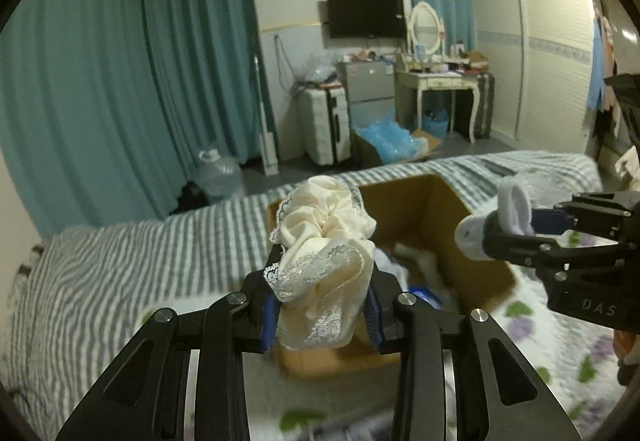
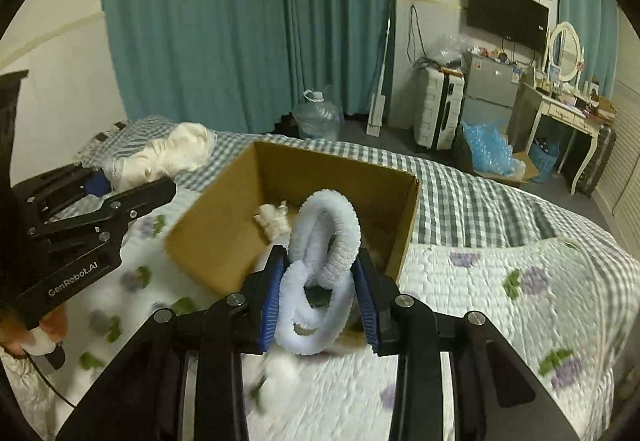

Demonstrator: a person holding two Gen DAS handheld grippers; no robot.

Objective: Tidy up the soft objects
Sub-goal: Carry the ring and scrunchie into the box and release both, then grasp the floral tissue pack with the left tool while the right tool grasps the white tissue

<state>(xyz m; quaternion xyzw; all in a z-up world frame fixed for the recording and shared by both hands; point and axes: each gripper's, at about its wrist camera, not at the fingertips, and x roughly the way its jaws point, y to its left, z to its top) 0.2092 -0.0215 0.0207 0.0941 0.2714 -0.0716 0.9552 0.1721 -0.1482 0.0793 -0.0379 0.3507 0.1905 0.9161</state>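
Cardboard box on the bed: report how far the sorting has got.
Done: a few soft items already lie in the cardboard box. In hand: the left gripper grips a cream lace-trimmed garment; the right gripper grips a fuzzy white sock. Left: both still need placing, whether in the box is unclear.

R gripper [image 2: 320, 297] clamps white fuzzy sock [image 2: 320, 273] over cardboard box [image 2: 224, 217] (L gripper [image 2: 132, 181] w/ cream cloth [image 2: 176, 153]).

Teal curtains [image 2: 248, 21] cover the far wall of a bedroom. A wall-mounted television [image 1: 366, 14] hangs above a small grey fridge [image 1: 368, 81], flanked by a white suitcase [image 1: 326, 127] and a cream dressing table [image 1: 438, 81] with an oval mirror [image 1: 426, 27]. An empty water jug [image 2: 318, 115] stands on the floor.
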